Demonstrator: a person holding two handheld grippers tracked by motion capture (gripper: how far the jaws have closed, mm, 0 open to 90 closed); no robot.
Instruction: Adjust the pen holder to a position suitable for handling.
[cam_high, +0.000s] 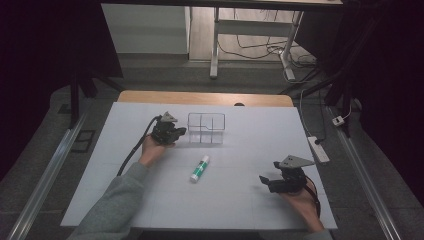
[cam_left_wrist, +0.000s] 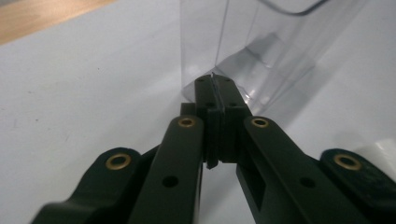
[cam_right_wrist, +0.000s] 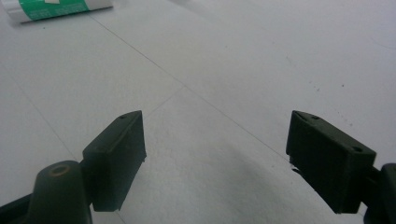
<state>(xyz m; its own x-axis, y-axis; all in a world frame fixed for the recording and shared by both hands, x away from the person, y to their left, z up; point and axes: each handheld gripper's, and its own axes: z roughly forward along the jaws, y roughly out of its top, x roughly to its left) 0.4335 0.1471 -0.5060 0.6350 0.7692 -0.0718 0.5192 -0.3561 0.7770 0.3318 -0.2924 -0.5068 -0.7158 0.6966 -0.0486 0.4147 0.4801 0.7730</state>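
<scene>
Clamped tight on a thin clear edge, by the look of it – left gripper (cam_high: 176, 133) (cam_left_wrist: 214, 84), jaws pressed flat together at the low near corner of the clear divided box (cam_high: 206, 128) (cam_left_wrist: 261, 46), which stands upright directly ahead of the tips and touching them. No gap visible between the pads beyond a glint of plastic. Well off to the side, over the white table sheet (cam_high: 260, 140): right gripper (cam_high: 265, 181) (cam_right_wrist: 215, 135), jaws spread wide, nothing between them but bare sheet. Ahead of those open jaws and off to one side, lying flat: green-and-white glue stick (cam_high: 199, 168) (cam_right_wrist: 56, 10), untouched, apart from the box and roughly midway between the two grippers.

Step in hand, judging by the layout – steadying or repositioning the box with the left while the right waits. Next move likely calls for bringing the open right jaws forward to straddle the stick across its narrow body, closing squarely to stop it rolling, then lifting towards a compartment. Light hold needed on the left: thin wall, easily tipped.
</scene>
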